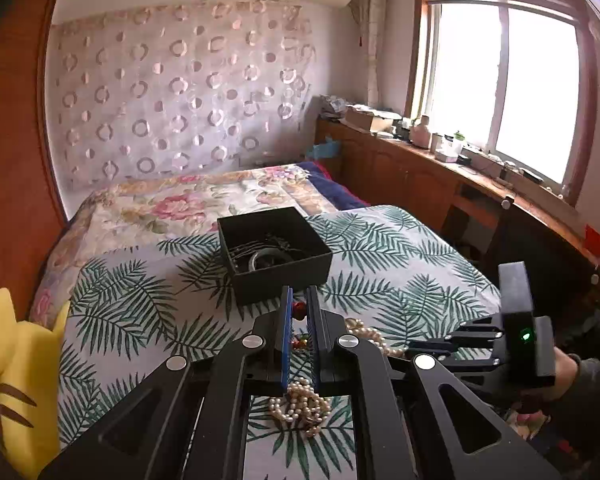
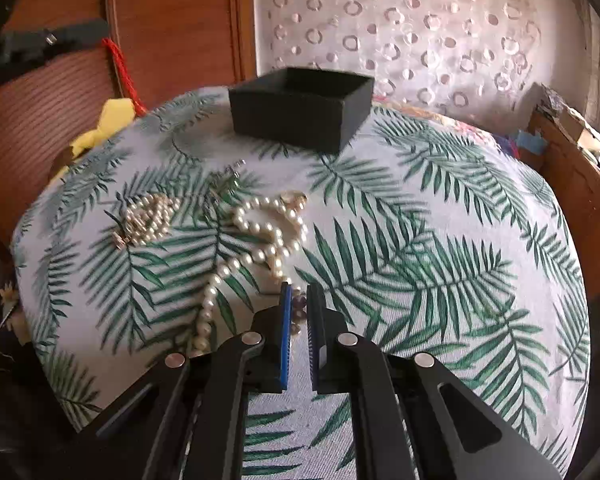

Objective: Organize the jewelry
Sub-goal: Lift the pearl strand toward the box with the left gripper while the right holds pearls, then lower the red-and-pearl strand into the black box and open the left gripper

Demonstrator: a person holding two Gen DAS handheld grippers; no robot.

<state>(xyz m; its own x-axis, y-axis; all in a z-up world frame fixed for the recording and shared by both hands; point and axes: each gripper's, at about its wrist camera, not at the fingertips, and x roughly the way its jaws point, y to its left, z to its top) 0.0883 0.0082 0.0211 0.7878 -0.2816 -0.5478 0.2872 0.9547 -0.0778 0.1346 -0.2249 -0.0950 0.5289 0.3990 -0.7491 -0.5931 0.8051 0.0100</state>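
Black box (image 1: 275, 256), centre of the frame, on a white cloth (image 1: 380, 276) printed with green palm fronds. Cream pearl strands (image 2: 256, 240) at left centre. Gripper pads (image 1: 286, 340) blue. Floral bedspread (image 1: 172, 208) in pink and beige; yellow plush (image 1: 16, 380) at lower left, with what may be brown stripes.

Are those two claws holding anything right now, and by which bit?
The left claw pinches a colourful bead string near its top. The right claw looks closed on dark beads at its tips.
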